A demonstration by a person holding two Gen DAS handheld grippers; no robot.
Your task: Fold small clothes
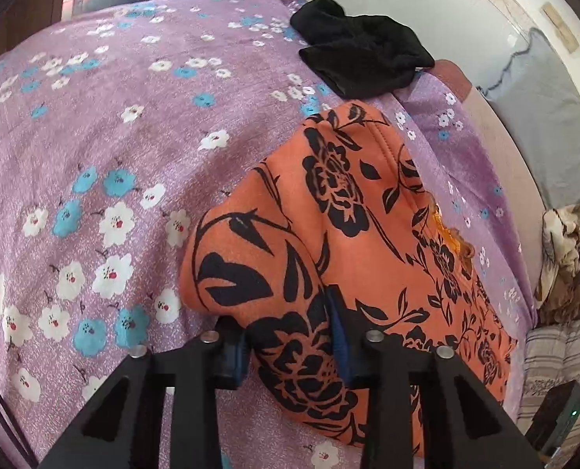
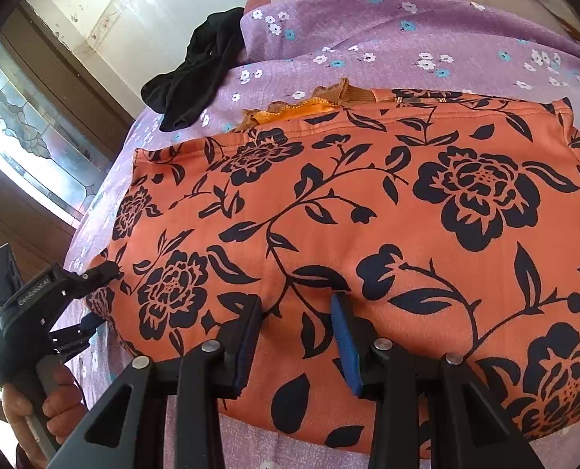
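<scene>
Folding the orange garment (image 2: 368, 211) on the bed (image 1: 94, 156): left hand-held gripper (image 1: 290, 348) and right hand-held gripper (image 2: 295, 336) each pinch its near edge. Next, I judge, both must carry that edge across together.

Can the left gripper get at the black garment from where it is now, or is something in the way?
Probably not right away. The left gripper has a bunched fold of the orange floral garment between its jaws, and the black garment lies beyond it at the bed's far edge. Nothing else blocks the way across the purple bedsheet.
</scene>
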